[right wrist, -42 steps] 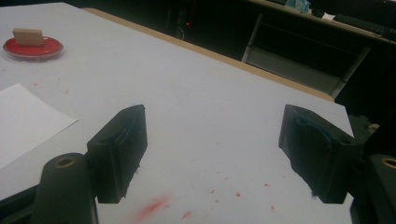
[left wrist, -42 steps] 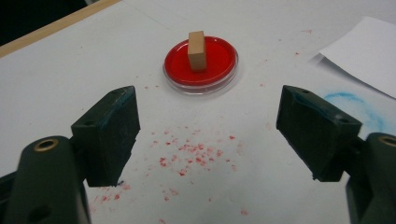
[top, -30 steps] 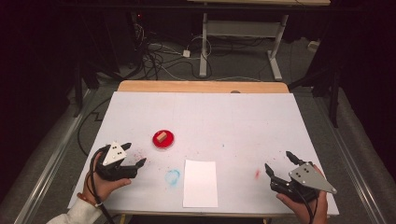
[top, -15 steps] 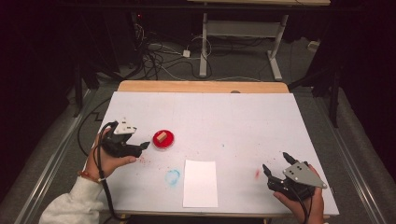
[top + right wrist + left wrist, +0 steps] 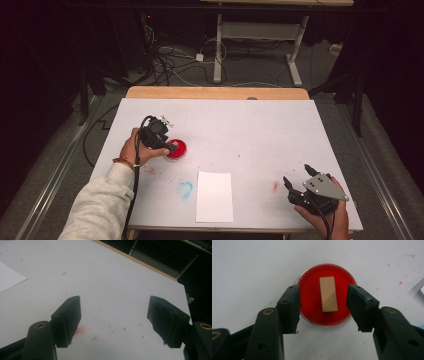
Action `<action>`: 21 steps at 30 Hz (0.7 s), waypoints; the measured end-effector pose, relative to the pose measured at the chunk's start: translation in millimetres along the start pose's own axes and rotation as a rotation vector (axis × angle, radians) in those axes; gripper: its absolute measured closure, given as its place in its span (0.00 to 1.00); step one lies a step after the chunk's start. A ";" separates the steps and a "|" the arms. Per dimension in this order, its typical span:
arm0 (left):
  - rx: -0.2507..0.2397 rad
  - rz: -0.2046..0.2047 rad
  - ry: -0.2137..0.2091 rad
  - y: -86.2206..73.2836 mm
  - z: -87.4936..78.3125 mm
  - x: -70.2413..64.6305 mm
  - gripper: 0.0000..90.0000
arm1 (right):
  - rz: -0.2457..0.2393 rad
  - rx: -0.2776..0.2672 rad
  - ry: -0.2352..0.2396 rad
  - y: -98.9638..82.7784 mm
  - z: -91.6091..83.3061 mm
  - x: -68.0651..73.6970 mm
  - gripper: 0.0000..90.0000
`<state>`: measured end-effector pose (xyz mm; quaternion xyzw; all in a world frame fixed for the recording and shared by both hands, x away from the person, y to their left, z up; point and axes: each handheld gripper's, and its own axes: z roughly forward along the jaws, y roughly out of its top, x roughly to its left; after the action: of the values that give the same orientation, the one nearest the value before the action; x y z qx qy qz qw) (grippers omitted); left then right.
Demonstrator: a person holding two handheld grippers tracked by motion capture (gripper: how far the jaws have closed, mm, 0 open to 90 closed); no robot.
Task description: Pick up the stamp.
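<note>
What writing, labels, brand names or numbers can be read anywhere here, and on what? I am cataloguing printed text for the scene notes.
None: no readable text shows in these pictures.
The white sheet is blank.
The red ink pad and the wooden block on it bear no marking.
The left gripper and right gripper show no brand or number.

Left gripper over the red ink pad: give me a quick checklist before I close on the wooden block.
1. Wooden block between the jaws of the left gripper: ok, roughly centred.
2. Jaws, which have just been closing, not yet touching the block: ok, gaps on both sides.
3. Block lying flat on the red ink pad: ok.
4. Jaws clear of the pad's rim: cannot tell; the tips overlap it in the left gripper view.
5. Right gripper open with nothing between its jaws, off to the side: ok.
6. White paper lying uncovered on the table: ok.
</note>
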<state>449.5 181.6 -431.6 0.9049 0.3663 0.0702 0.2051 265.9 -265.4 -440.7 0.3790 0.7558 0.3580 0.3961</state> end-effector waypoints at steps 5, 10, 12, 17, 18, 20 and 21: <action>0.016 -0.002 0.014 4.1 8.9 0.9 0.62 | 0.001 0.006 -0.003 -0.7 0.6 -0.4 0.32; 0.021 0.001 0.022 5.1 11.4 1.9 0.70 | -0.002 0.001 0.002 -0.1 0.1 0.1 0.32; 0.016 0.003 0.016 4.9 11.7 1.5 0.78 | -0.005 0.002 0.000 0.1 0.5 0.2 0.32; 0.000 0.011 0.023 3.5 11.9 0.2 0.82 | -0.003 -0.001 -0.001 0.5 0.3 0.2 0.32; -0.003 0.010 0.023 3.1 11.8 0.1 0.82 | -0.006 -0.001 -0.002 0.5 0.4 0.2 0.32; -0.015 0.008 0.030 1.7 10.5 0.1 0.82 | -0.009 0.000 -0.002 0.5 0.7 0.2 0.32; -0.040 0.007 0.026 -0.8 7.6 0.0 0.82 | -0.009 -0.001 -0.002 0.4 0.8 0.4 0.32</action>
<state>451.1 179.7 -438.8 0.9008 0.3644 0.0899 0.2184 266.6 -264.7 -440.9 0.3758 0.7569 0.3563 0.3987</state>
